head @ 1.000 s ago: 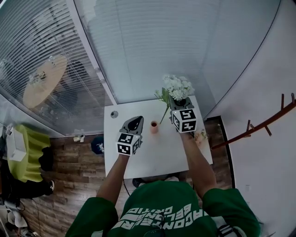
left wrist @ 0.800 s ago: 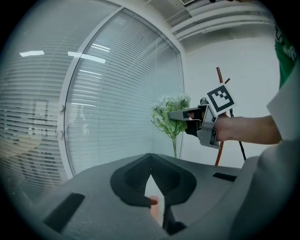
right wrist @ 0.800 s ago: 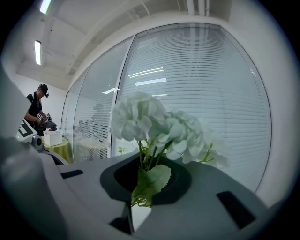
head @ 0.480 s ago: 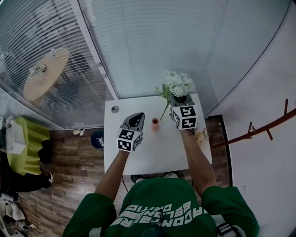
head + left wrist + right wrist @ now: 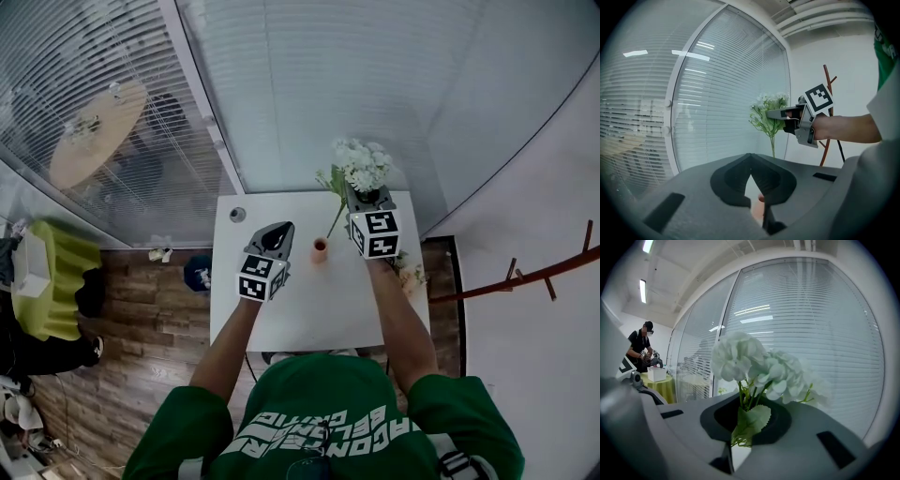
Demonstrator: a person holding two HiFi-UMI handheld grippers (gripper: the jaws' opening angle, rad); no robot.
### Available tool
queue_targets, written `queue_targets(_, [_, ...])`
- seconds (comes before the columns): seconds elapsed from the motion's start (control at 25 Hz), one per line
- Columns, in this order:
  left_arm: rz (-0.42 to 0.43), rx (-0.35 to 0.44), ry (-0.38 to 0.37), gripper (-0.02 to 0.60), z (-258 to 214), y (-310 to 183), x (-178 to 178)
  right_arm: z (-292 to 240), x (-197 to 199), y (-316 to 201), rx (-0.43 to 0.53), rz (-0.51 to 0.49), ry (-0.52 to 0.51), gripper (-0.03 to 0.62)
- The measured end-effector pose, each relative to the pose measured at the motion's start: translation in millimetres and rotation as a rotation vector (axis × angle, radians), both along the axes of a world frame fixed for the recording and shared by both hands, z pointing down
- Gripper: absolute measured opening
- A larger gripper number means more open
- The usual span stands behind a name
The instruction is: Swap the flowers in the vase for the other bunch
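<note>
A: Head view?
B: The right tongs (image 5: 361,201) clamp the white bunch (image 5: 361,167) aloft, its stem slanting towards the vase (image 5: 320,249) on the tabletop (image 5: 309,314). The other bunch (image 5: 409,274) lies at the edge.
A: Left gripper view?
B: The left tongs (image 5: 751,174) are together and empty.
A: Right gripper view?
B: It shows the stems pinched. The next move is probably to line the stem tip up with the vase's narrow mouth.

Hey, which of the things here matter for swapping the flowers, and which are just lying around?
For the job:
- white flowers, held in the right gripper
- orange vase
- other bunch at the table's right edge
- left gripper, shut, empty

Lying about:
- small round object on the table
- coat rack
- green-covered table
</note>
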State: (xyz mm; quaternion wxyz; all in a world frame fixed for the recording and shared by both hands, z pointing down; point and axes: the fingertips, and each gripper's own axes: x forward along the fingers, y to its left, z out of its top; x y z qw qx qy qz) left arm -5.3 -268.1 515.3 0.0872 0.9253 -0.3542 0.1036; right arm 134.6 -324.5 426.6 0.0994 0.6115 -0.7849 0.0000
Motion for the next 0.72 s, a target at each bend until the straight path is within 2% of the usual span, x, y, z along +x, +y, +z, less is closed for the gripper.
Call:
queue_targets(0.36, [-0.016, -0.032, 0.013, 0.008, 27, -4, -7, 38, -12, -8, -0.021, -0.024, 0.035, 0.040])
queue_targets(0.72, [-0.025, -0.076, 0.000, 0.008, 84, -3, -19, 100, -33, -8, -0.021, -0.056, 0.066, 0.040])
